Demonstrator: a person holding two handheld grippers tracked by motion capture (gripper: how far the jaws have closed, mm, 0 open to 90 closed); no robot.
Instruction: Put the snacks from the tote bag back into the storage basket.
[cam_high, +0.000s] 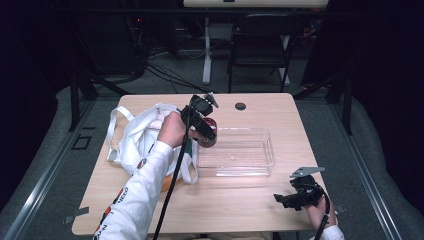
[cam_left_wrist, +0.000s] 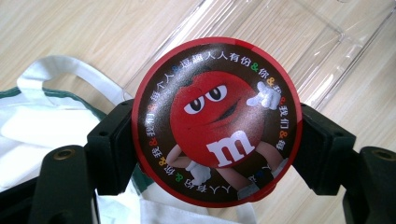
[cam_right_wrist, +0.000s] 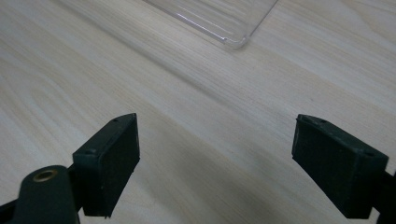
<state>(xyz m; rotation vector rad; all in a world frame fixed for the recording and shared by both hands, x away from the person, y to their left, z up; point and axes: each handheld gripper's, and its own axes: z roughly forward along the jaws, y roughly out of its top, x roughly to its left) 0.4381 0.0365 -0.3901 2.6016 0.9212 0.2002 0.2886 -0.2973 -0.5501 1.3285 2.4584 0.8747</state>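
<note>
Left tool (cam_left_wrist: 215, 154) clamps the round red candy tin (cam_left_wrist: 217, 121) at the clear tray (cam_high: 235, 152)'s left edge beside the white bag (cam_high: 137, 140), so lower it level inside before letting go, while the right tool (cam_right_wrist: 215, 163) rests wide open on the desk (cam_high: 240, 200).

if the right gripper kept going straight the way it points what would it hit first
Probably the bare wooden table ahead of the open right gripper; the near corner of the clear plastic tray lies farther on, though depth is unclear.

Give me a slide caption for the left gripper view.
Left gripper clamps a red M&M's tin above the clear tray.
</note>
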